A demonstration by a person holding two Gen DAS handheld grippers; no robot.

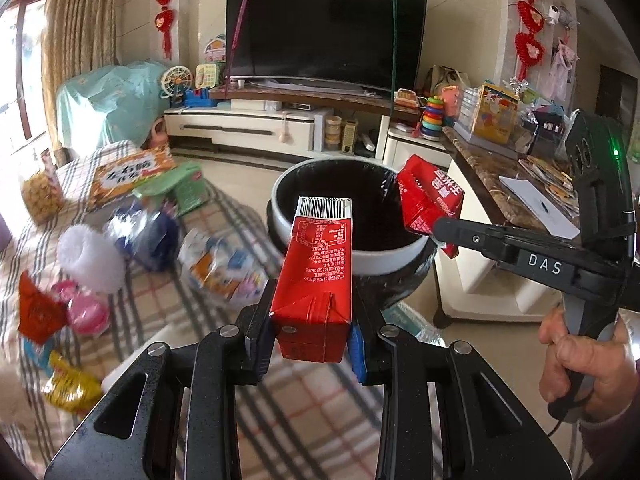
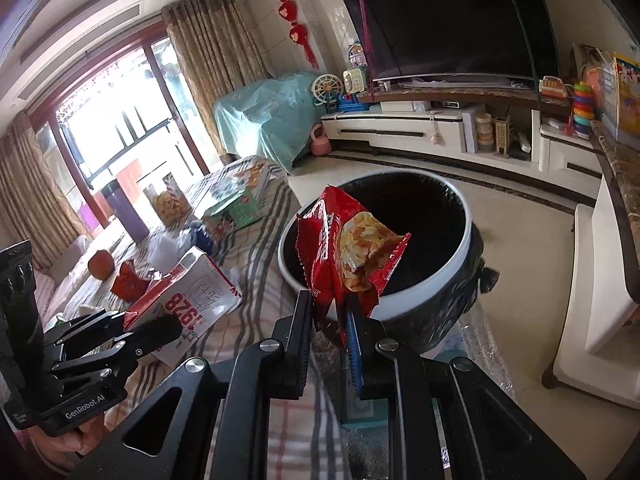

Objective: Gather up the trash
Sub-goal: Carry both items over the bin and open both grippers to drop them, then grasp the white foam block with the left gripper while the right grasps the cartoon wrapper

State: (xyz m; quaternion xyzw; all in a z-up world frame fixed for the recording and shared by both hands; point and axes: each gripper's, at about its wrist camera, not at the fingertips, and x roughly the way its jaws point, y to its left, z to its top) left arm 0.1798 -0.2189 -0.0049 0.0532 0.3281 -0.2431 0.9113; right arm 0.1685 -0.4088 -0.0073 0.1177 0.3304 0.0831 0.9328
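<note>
My left hand-held gripper [image 1: 310,334] is clamped on the base of a red drink carton [image 1: 316,280], which points forward with its barcode end reaching just over the near rim of the trash bin [image 1: 396,254]. My right hand-held gripper [image 2: 330,322] is pinched on the lower edge of a red snack wrapper [image 2: 348,252], which stands up in front of the bin's black-lined mouth.

I judge the step in hand to be the drop. To do it well I would carry both pieces further out, until they hang over the dark opening and not over the white rim, and only then let go. The carton is stiff and gripped at one end, so it should tip in nose first. The wrapper is light and crumpled, so it may cling to a pad or drift toward the checked cloth [image 1: 168,312].

More trash lies on that cloth-covered surface: a red scrap [image 1: 38,312], a yellow wrapper [image 1: 70,388] and a clear printed bag [image 1: 224,268], all blurred. I cannot see the bottom of the bin or how full it is. In the left view the wrapper's gripped edge is hidden behind the right gripper's finger.
</note>
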